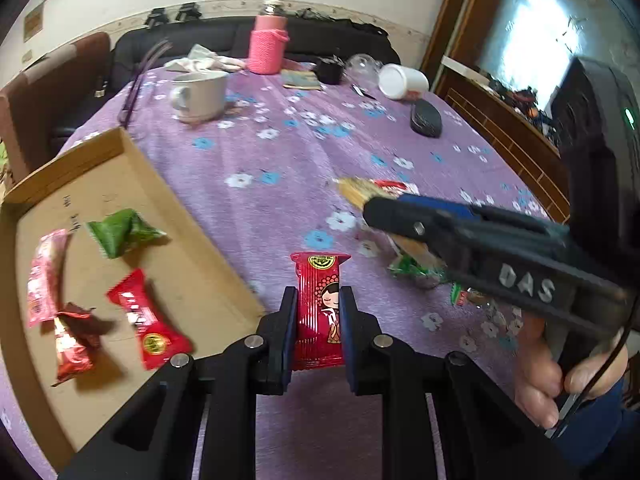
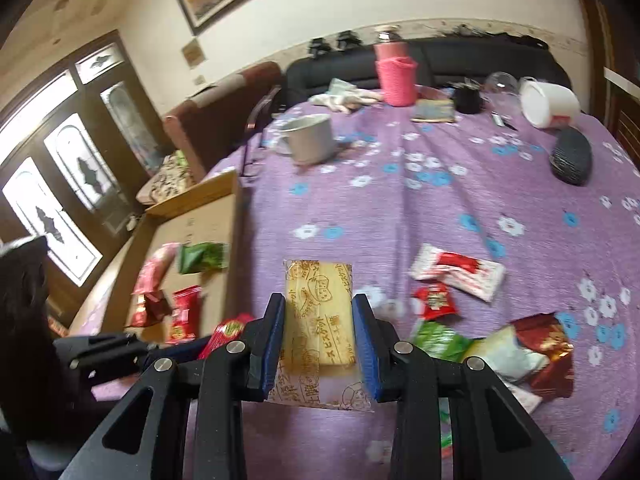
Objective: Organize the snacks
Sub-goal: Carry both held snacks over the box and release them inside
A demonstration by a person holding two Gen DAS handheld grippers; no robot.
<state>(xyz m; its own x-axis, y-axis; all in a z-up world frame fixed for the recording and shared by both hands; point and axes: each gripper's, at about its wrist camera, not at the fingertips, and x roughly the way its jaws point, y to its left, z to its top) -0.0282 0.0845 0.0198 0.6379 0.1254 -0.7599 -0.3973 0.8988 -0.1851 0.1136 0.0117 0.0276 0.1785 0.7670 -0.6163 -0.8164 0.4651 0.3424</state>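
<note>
Left wrist view. Left gripper clenched on a red packet, pads pressing both long edges; packet upright between the jaws, long axis running along the fingers, far end jutting past the tips. Cardboard tray just left of the jaws, near corner almost beneath the left finger, four wrapped snacks inside: a green one, a pink one, a red one, a dark red foil one. Right gripper crossing in from the right, held by a hand, over loose snacks on the purple cloth. Mug and pink bottle far off, well apart from the work.

Right wrist view. Right gripper grasping a biscuit pack, clear printed wrapper, long axis along the fingers, both ends showing past the pads. Tray to the left and slightly farther, well apart from these jaws; left gripper between them, low at left, with its packet. Loose pile near right, a white-red sachet beyond it.

Judgement: both loads lifted, neither yet in the tray; tray lying leftward of both jaws, left hand much the nearer, so likely first to deliver, with the right needing to cross leftward behind it.
</note>
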